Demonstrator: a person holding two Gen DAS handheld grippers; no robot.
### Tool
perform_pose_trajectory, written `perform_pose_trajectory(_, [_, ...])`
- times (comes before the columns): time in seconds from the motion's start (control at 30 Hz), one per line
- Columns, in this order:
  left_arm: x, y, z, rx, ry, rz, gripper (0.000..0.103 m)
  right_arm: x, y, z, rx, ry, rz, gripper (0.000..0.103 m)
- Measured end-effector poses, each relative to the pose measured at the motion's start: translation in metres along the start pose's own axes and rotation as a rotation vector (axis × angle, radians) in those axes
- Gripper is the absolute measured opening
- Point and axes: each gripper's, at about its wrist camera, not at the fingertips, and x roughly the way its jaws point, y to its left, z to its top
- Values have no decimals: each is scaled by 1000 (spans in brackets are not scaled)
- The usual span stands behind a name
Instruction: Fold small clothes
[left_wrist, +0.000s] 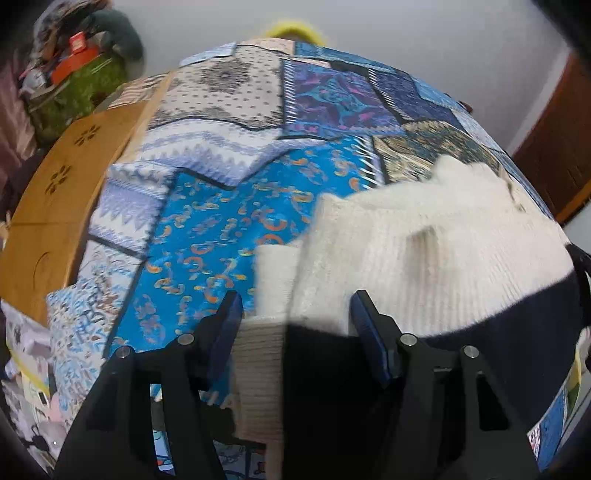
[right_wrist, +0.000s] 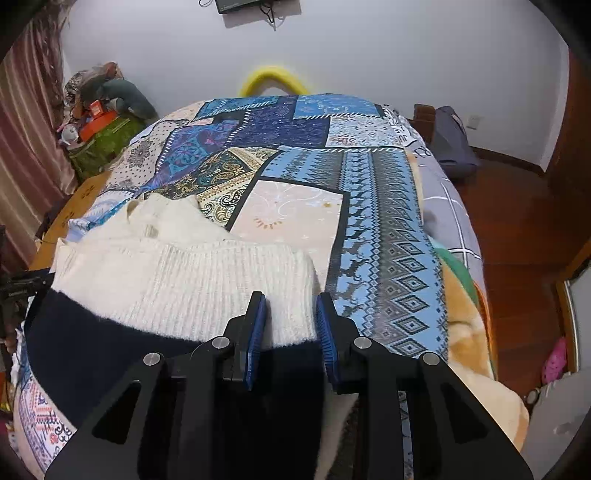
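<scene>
Cream ribbed sweater (left_wrist: 424, 251) with a navy band (right_wrist: 110, 350) at the hem, spread flat on the patchwork bedspread (left_wrist: 207, 229), directly ahead of and beneath both tools. Collar end farthest from the fingers, navy hem nearest, so probably laid out for a fold away from the holder.

Left gripper (left_wrist: 295, 299): jaws wide apart, straddling the near left edge of the garment. A folded-in sleeve (left_wrist: 275, 273) and the start of the navy band between the blue pads, neither pad visibly pressing. Open, then, poised over the cloth rather than holding it; likely set there to take sleeve and hem together in one bite.

Right gripper (right_wrist: 291, 299): jaws much narrower, the near right corner of the sweater filling the gap from pad to pad, just where cream meets navy. Looks closed on that corner, though no puckering to prove a firm pinch.

Both tools angled steeply down at matching hem corners, presumably to lift the edge evenly and keep the fold square. Thick, soft knit, so prone to sagging between the two holds.
</scene>
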Motion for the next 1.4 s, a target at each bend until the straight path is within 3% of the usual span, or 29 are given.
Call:
perform_pose_trajectory(0.23, [-7, 20, -2, -25, 8, 89, 62, -34, 5, -3, -23, -30, -35, 26])
perform_pose_trajectory(0.4, [-33, 18, -5, -22, -19, 119, 61, -60, 25, -8, -77, -59, -9, 45])
perform_pose_trajectory(0.63, [-91, -31, -20, 127, -110, 23, 61, -73, 82, -16, -165, -88, 65, 58])
perform_pose_trajectory(0.8, [-104, -66, -28, 144, -131, -83, 67, -60, 121, -21, -202, -84, 119, 61])
perform_pose_trajectory(0.97, [-88, -92, -35, 149, -104, -147, 71, -32, 147, -28, -211, -39, 153, 62])
perform_pose_trajectory(1.13, [-45, -110, -46, 155, -4, -157, 71, 5, 158, -38, -241, 46, 129, 62])
perform_pose_trajectory(1.23, [-38, -108, -52, 169, -44, -119, 91, 12, 155, -44, -260, 34, 126, 67])
perform_pose_trajectory(1.4, [-38, -85, -52, 129, -34, -142, 92, 3, 143, -45, -274, 16, 99, 67])
